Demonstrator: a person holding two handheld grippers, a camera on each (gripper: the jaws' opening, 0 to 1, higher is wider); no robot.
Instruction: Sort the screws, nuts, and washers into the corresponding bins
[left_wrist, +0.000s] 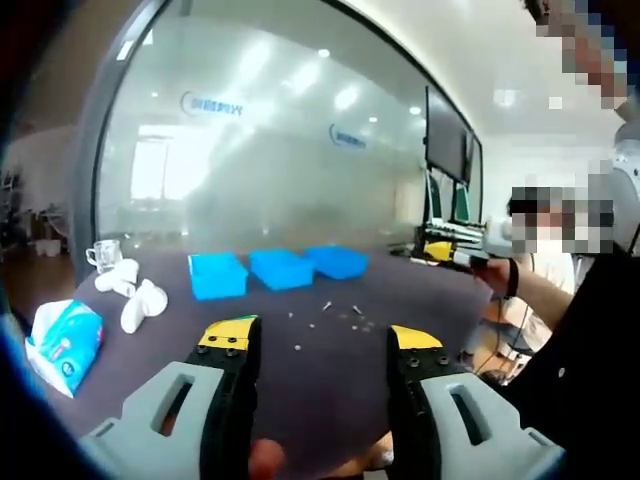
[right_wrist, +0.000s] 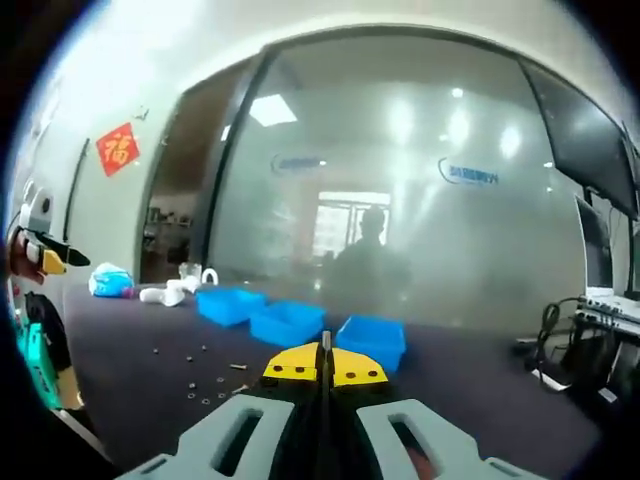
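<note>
Your left claw (left_wrist: 320, 345) sits nearest in the left gripper view, jaws spread wide apart with nothing between them, held above the dark surface (left_wrist: 330, 390). Just beyond its tips lie the scattered screws, nuts and washers (left_wrist: 345, 317) (too small to tell apart), loose on the surface. Farther on, three blue bins (left_wrist: 281, 268) stand in a row near the far edge. At far left you have a clear glass mug (left_wrist: 104, 254), some white objects (left_wrist: 134, 293) and a blue tissue pack (left_wrist: 64, 340). Your right claw (right_wrist: 324, 368), in the right gripper view, has its yellow-tipped jaws pressed together; whether anything is pinched between them I cannot tell. A frosted glass wall (right_wrist: 400, 210) rises behind the surface.
</note>
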